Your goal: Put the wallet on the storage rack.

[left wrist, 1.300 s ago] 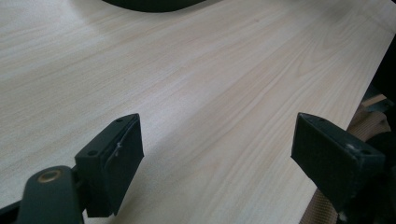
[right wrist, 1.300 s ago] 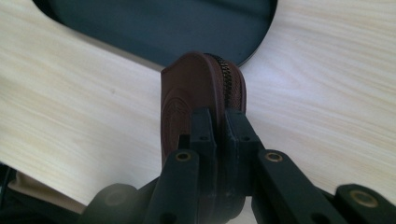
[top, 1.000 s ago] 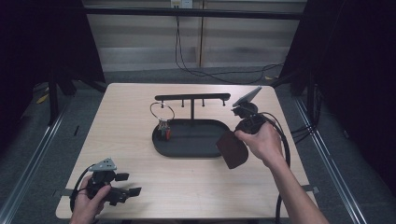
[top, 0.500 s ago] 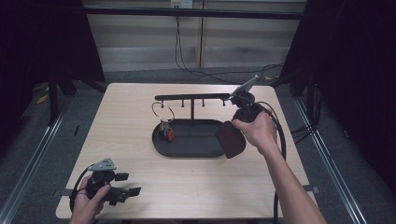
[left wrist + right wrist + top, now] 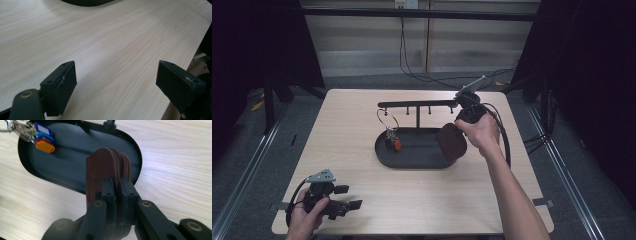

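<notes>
My right gripper [image 5: 462,131] [image 5: 117,187] is shut on a brown zippered leather pouch [image 5: 451,142] [image 5: 106,168], which hangs over the right end of a black oval tray [image 5: 412,156] [image 5: 72,155]. A bunch of keys [image 5: 392,140] with blue and orange tags [image 5: 42,140] hangs from a hook of the black rack [image 5: 417,105] that rises from the tray. At the table's near left corner my left gripper [image 5: 344,200] [image 5: 116,85] stands open over bare wood, with nothing between its pads.
The light wooden table [image 5: 362,115] has bare room left of the tray and in front of it. Its near right edge [image 5: 197,45] runs close to the left gripper's far pad. Cables [image 5: 502,140] trail from the right gripper. Dark floor and metal rails surround the table.
My right gripper has carried the pouch away from me and a little leftwards, from the tray's near right rim to over its right end. The left gripper has kept still.
</notes>
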A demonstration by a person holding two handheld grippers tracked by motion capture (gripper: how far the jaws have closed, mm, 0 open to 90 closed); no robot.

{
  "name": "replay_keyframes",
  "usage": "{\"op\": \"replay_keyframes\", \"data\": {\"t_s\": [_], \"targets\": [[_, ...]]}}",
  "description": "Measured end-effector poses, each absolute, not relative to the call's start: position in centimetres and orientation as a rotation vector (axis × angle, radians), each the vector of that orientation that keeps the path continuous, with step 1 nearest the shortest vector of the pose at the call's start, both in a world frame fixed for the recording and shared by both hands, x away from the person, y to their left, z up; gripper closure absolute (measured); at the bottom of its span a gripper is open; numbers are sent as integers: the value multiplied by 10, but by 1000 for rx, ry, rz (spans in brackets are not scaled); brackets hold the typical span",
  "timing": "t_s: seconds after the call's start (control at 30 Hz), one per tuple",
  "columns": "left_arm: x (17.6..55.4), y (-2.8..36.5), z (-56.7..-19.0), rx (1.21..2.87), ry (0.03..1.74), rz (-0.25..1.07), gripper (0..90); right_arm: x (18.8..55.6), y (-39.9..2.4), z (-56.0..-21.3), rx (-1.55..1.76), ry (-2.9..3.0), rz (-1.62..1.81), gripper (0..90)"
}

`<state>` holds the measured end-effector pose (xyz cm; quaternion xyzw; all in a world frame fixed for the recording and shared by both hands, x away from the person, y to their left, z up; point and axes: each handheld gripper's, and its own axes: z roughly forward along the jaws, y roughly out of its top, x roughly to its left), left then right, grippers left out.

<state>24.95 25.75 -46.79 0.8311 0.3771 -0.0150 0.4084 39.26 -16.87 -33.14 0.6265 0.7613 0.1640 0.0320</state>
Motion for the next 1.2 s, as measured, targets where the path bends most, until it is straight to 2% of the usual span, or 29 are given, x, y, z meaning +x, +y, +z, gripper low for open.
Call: {"op": "replay_keyframes", "data": {"t_s": [0.77,1.2], "targets": [[251,254,-470,2106,952,-47,166,414,-184,-360,2098,2230,846,830],[250,253,-469,2116,938,-45,165,416,-185,-398,2173,2183,919,830]]}}
